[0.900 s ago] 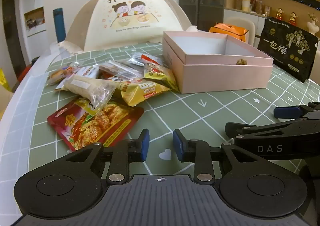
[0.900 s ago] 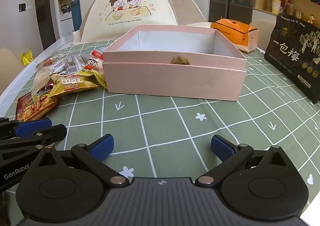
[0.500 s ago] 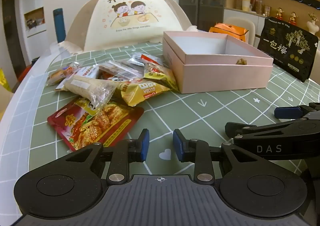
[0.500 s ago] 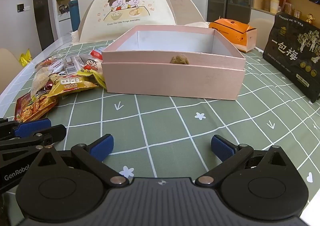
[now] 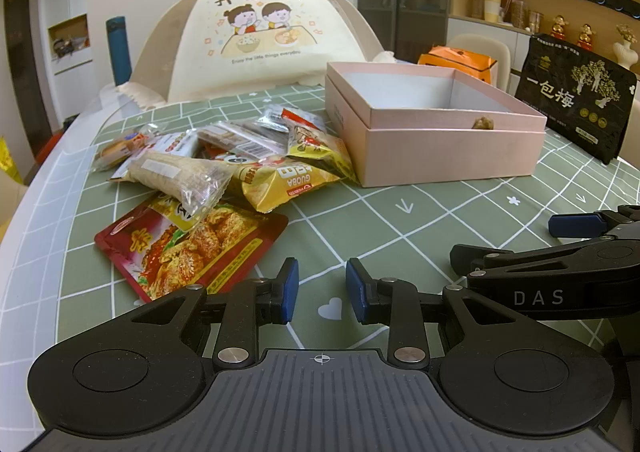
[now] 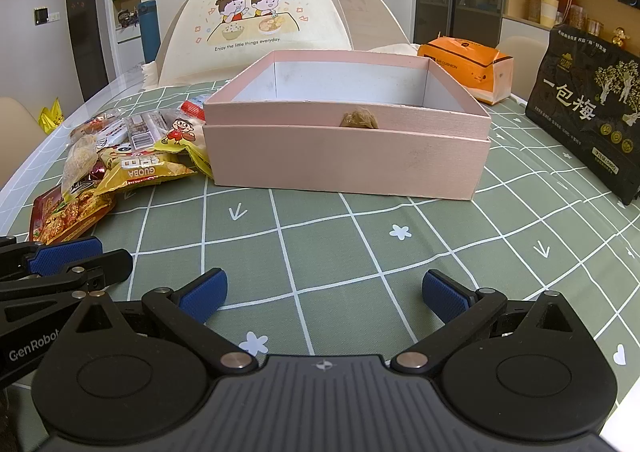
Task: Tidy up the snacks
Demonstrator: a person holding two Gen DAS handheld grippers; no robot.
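Several snack packets lie in a heap on the green checked tablecloth: a red packet (image 5: pixel 188 248) nearest, a yellow Guoba packet (image 5: pixel 288 179) and a clear rice-cracker packet (image 5: pixel 176 175) behind it. The same heap (image 6: pixel 132 167) sits left of the open pink box (image 6: pixel 348 167), whose inside looks bare. A small brown lump (image 6: pixel 359 119) rests on the box's front rim. My left gripper (image 5: pixel 322 284) hovers over the cloth just right of the red packet, jaws narrowly open with nothing between them. My right gripper (image 6: pixel 324 292) stands wide open in front of the box, holding nothing.
A cream food-cover dome (image 6: pixel 276 19) stands behind the box. An orange carton (image 6: pixel 468 63) and a black standing bag (image 6: pixel 588 111) are at the right. The table's rounded edge (image 5: pixel 24 219) runs close along the left of the snack heap.
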